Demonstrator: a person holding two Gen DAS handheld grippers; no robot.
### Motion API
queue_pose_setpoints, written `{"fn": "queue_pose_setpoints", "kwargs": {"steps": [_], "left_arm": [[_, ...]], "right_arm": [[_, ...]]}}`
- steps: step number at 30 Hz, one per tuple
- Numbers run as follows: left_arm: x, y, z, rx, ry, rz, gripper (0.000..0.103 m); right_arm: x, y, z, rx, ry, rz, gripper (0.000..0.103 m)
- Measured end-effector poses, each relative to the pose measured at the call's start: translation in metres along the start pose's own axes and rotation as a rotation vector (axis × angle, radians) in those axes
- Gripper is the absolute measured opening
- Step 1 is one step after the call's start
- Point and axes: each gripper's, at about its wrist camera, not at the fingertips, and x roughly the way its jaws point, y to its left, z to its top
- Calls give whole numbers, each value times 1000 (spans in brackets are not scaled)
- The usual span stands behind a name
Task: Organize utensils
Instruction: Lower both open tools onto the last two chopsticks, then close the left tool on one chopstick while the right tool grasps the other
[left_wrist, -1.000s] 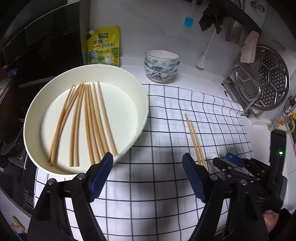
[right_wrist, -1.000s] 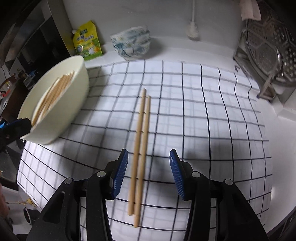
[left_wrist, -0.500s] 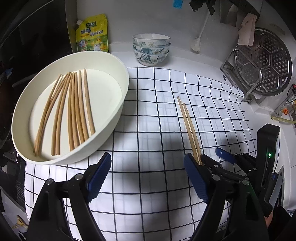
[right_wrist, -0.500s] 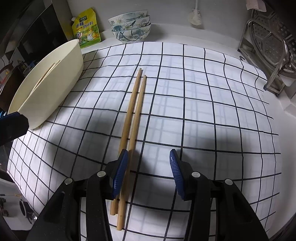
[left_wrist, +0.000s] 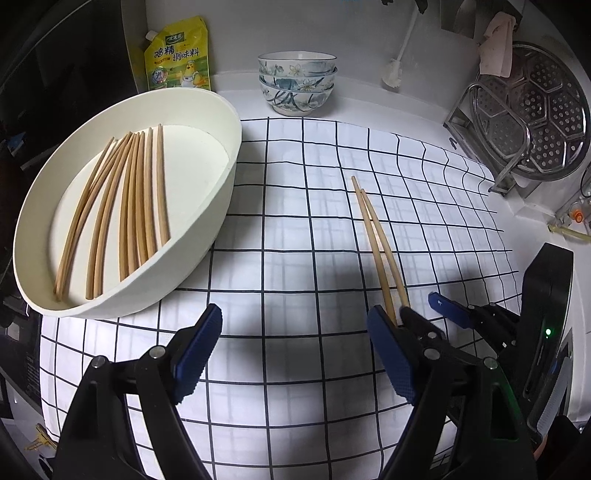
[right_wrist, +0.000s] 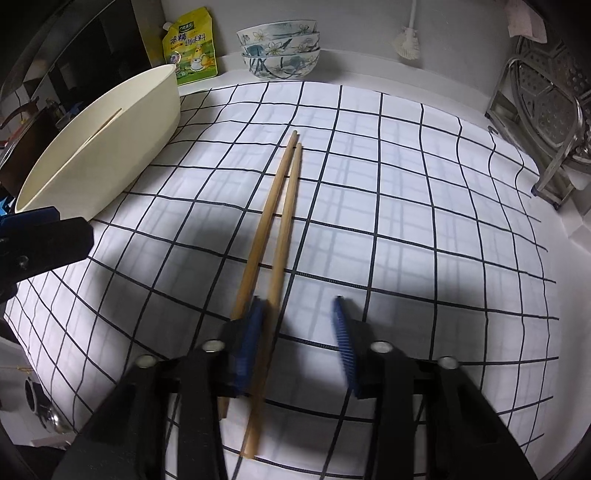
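Two loose chopsticks (right_wrist: 275, 236) are seen lying on the checked cloth (right_wrist: 406, 206); the right gripper (right_wrist: 301, 343) is spread apart over their near ends, one chopstick between its fingers. The left gripper (left_wrist: 295, 354) is held released near the basin (left_wrist: 207, 229) of chopsticks.

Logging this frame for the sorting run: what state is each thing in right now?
Left claw: open, empty, above the cloth.
Right claw: open, low over the loose chopsticks, one inside its jaws.
Loose chopsticks: flat on the checked cloth, side by side.
White basin: upright, holding several chopsticks.
Patterned bowls: stacked upright.
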Motion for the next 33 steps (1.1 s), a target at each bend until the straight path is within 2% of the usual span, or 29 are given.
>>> {"fn": "queue_pose_setpoints", "kwargs": {"steps": [4,8,15,25,26,28,29,33], "left_arm": [[7,-8,-1,7,3,4,82],[18,-16,0,6,1,5,86],[46,-36,2,15,25,0,87],[71,-53,3,24,29,57,87],[72,-53,3,20,28,63,87],[75,-53,3,14,26,77,87],[76,-53,3,11,25,80,87],[81,-54,4,7,22,93,87]], "right_arm": [[-1,-7,0,1,-3,5,7],[-1,-21,-1,21,-9,3,7],[-3,-54,-2,77,-17,-6,7],[-6,-85,-8,130,-25,2,7],[-8,-86,-7,133,-33,10,8],[-10,-86,-7,134,-44,18,25],[-11,-86,-6,127,-49,14,28],[-6,-85,-3,104,-43,0,29]]}}
